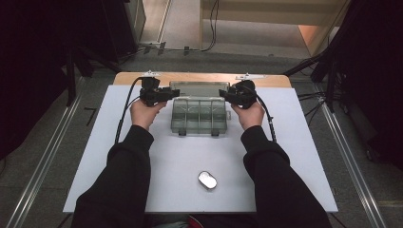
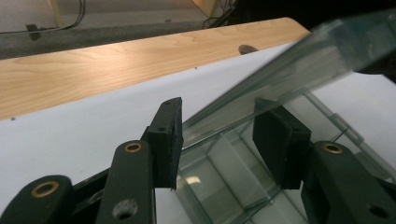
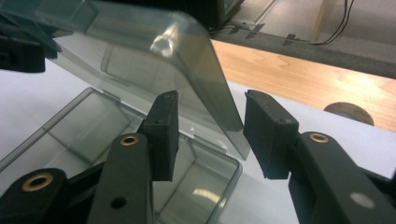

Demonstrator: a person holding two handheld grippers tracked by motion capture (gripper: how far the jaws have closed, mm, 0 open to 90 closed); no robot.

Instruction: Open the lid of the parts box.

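The clear grey plastic compartment box (image 1: 198, 115) stands at the upper centre of the white table (image 1: 119, 156), its stiff, light, slippery lid (image 3: 154, 60) raised. The left hand-held gripper (image 2: 217, 135) and right hand-held gripper (image 3: 210, 133) stand half open around the lid's side edges without pressing, the best places to grasp.

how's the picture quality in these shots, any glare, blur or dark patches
High view: table evenly lit, surroundings almost black, the small metal tin glints. Left gripper view: the raised clear lid smears soft towards the top right. Right gripper view: a bright glare spot on the lid's bend; both grippers' near jaws slightly soft.
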